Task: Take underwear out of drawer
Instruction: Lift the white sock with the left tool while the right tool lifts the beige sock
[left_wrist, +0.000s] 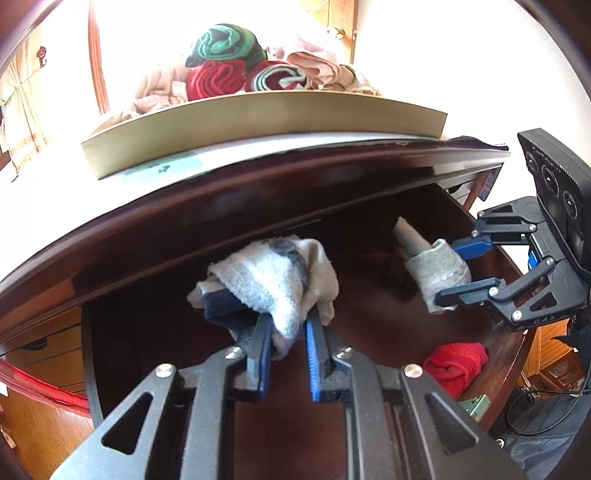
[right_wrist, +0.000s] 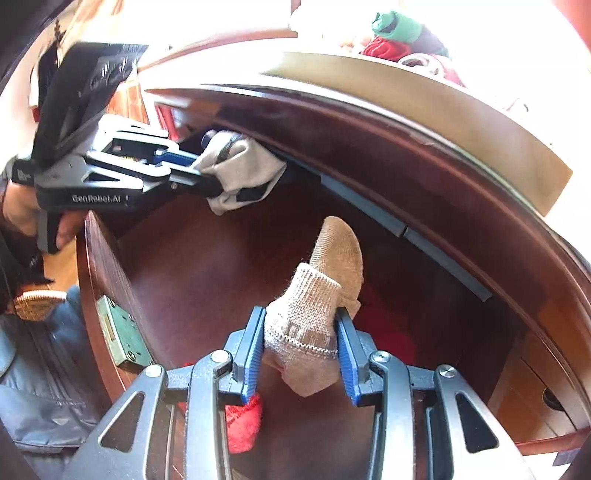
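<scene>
Gripping a grey-and-navy rolled sock bundle in your left gripper, you clamp a beige ribbed sock roll in your right gripper above the open dark wooden drawer.

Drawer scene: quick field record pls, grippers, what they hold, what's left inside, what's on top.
left gripper: shut on grey-and-navy bundle, held above the drawer floor
right gripper: shut on tan sock roll, also held above the floor
drawer: open, dark wood
left inside: red piece near the front corner by the lock plate
on top: tray with a pile of red, green and pink garments
</scene>
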